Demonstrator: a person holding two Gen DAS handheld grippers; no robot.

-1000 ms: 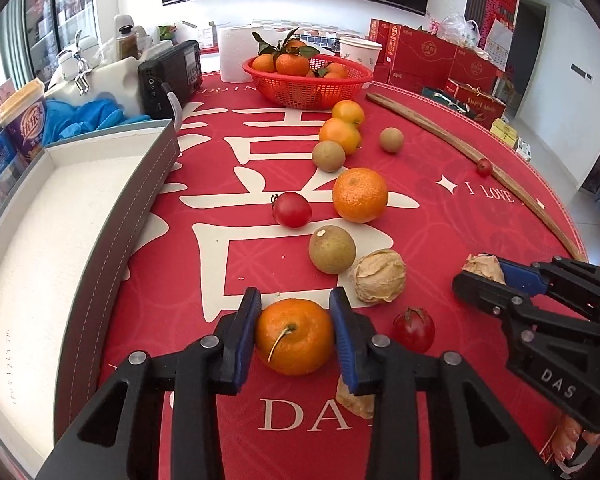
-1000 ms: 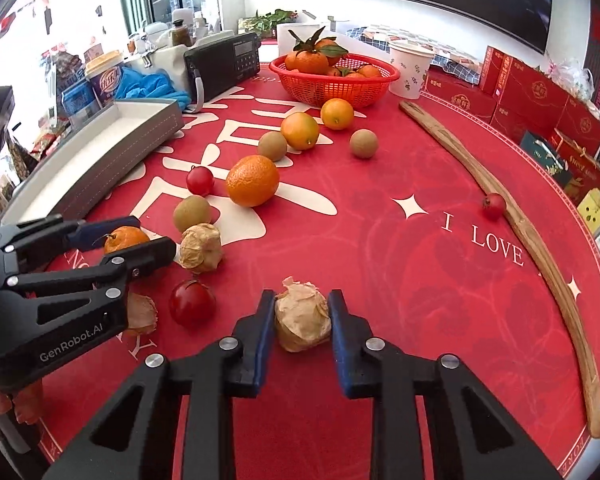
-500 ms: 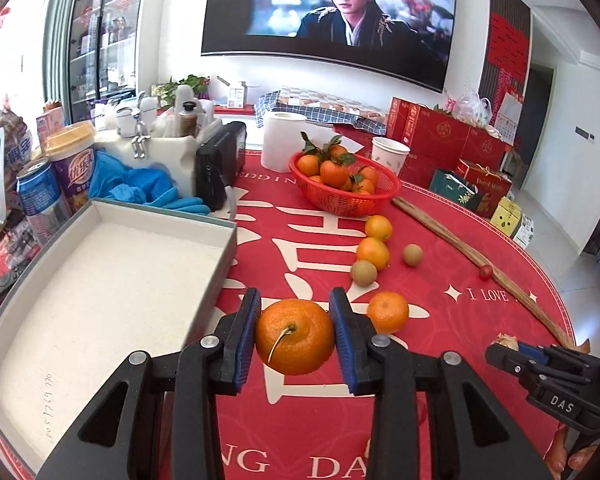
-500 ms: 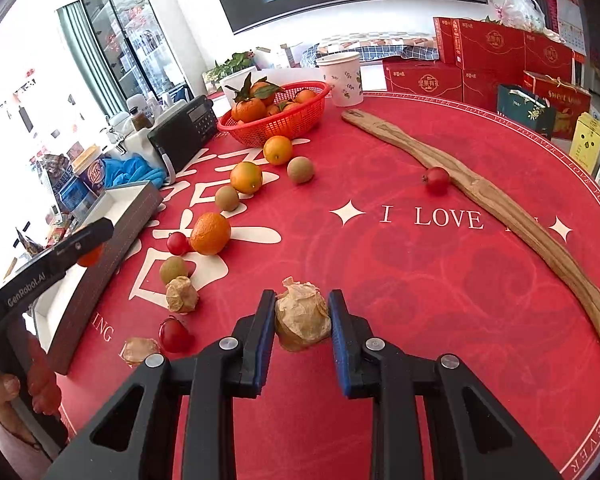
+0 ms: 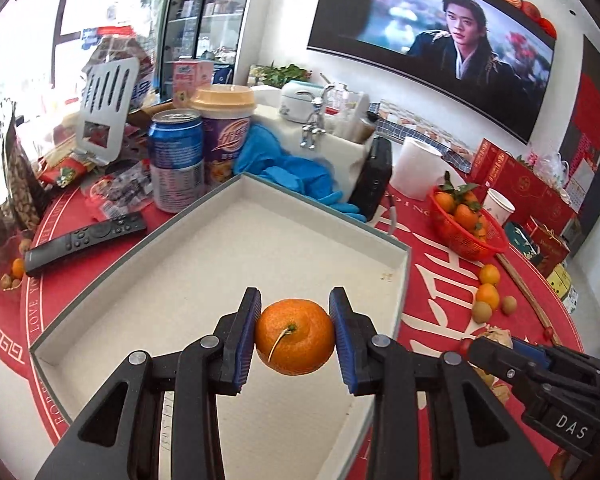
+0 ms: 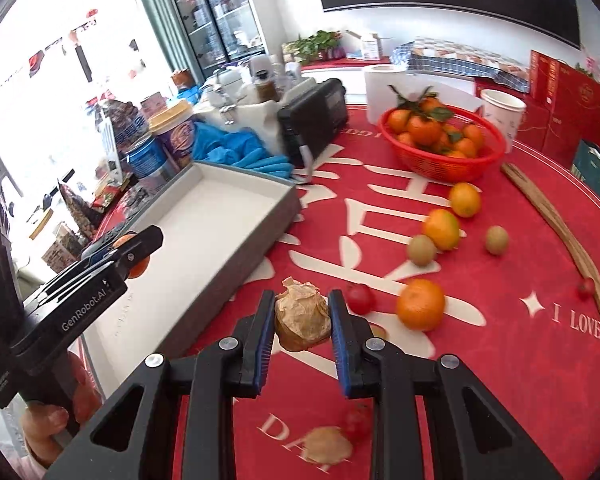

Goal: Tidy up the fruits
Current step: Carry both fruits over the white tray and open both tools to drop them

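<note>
progress: early, as far as i can judge. the shallow grey-walled tray w/ white lining shows nothing inside it in either view, so no fruit is sorted yet. i've got two pieces in hand, the rest sits loose on the round red tablecloth w/ white lettering.

left gripper: clenched on a round orange mandarin w/ a thin stem. the mandarin sits squarely between the blue pads, both sides touching, stem end facing the cam. it hangs above the tray's white floor, inside the rim, not touching the floor as far as i can tell. from the right wrist view i see the same gripper over the tray w/ the orange peeking out by its tip.

right gripper: grasping a crumpled tan papery-husked fruit, pinched between both pads, top poking above the tips. it's held over the tablecloth, just beside the tray's near long wall, not over the tray yet.

left to do, my read: set the mandarin down, bring the husked one across, then the loose lot: a big orange, small red fruits, brownish-green round ones, two smaller oranges, another husked piece near the bottom edge. the red plastic mesh basket of leafy mandarins stands at the far side; can't tell if it's part of the job.
</note>
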